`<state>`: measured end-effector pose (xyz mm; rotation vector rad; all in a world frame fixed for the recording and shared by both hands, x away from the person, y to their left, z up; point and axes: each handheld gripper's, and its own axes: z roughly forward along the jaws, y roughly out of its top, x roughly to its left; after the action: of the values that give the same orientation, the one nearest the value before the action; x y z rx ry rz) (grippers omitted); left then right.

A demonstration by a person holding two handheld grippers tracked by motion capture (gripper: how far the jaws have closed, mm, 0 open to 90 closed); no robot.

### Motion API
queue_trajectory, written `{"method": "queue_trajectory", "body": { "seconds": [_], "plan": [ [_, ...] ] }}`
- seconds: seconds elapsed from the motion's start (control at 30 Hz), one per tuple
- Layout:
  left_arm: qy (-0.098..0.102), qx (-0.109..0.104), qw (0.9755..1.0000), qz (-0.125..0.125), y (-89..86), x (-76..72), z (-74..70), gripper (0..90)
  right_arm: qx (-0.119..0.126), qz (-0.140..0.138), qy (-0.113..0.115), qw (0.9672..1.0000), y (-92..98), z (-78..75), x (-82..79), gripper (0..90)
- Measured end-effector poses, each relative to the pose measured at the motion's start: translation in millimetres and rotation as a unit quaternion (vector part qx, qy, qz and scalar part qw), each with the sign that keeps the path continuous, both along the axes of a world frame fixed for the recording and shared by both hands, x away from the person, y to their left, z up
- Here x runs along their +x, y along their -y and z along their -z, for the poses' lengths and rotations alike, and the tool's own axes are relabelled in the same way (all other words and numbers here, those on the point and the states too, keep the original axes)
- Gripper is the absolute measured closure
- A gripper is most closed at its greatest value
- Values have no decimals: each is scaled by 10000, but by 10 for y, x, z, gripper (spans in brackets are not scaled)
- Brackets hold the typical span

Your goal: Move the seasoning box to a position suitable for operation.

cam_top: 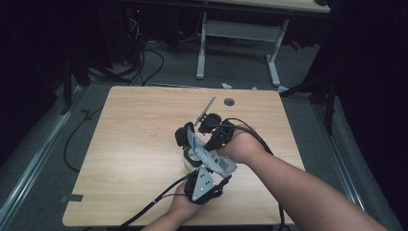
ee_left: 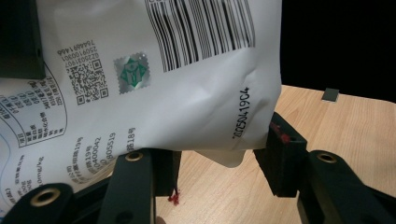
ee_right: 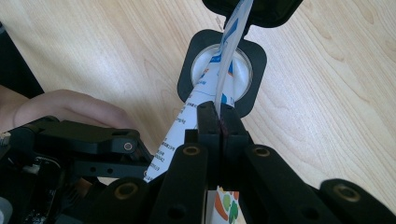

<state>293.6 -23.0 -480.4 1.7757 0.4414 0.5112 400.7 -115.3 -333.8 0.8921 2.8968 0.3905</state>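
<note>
Both claws are gripping one white printed pouch (cam_top: 207, 156) near the middle of the wooden worktop (cam_top: 134, 139). The left claw (ee_left: 219, 163) is clamping the pouch's lower corner, its pads pressing the creased edge beside the barcode and date stamp. The right claw (ee_right: 219, 122) is pinching the pouch's thin edge, its jaws drawn tight together on the film. In the right gripper view, the pouch is slanting down into a round white container (ee_right: 243, 77) with a black square rim, which is sitting on the worktop. A thin metal rod (cam_top: 206, 109) is lying beyond the hands.
</note>
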Motion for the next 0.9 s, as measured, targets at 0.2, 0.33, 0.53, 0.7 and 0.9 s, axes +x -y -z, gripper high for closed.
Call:
{"method": "queue_trajectory", "body": {
  "seconds": [0.2, 0.33, 0.53, 0.7, 0.9],
  "plan": [
    [-10, -9, 10000, -4, 3, 7, -3, 544, 11, 0, -30, 10000, -3, 1, 12, 899],
    [-12, -8, 10000, -5, 8, 18, -8, 544, -6, 5, -23, 10000, -3, 1, 22, 899],
    [-2, -17, 10000, -10, 9, 25, -9, 545, 8, -15, -9, 10000, 1, -5, 34, 899],
    [30, -4, 10000, -27, 8, 28, -21, 544, 20, 22, 11, 10000, -2, -17, 23, 899],
    [36, -41, 10000, -43, 6, 37, -41, 545, 48, -9, 47, 10000, -8, -34, 32, 899]
  ]
}}
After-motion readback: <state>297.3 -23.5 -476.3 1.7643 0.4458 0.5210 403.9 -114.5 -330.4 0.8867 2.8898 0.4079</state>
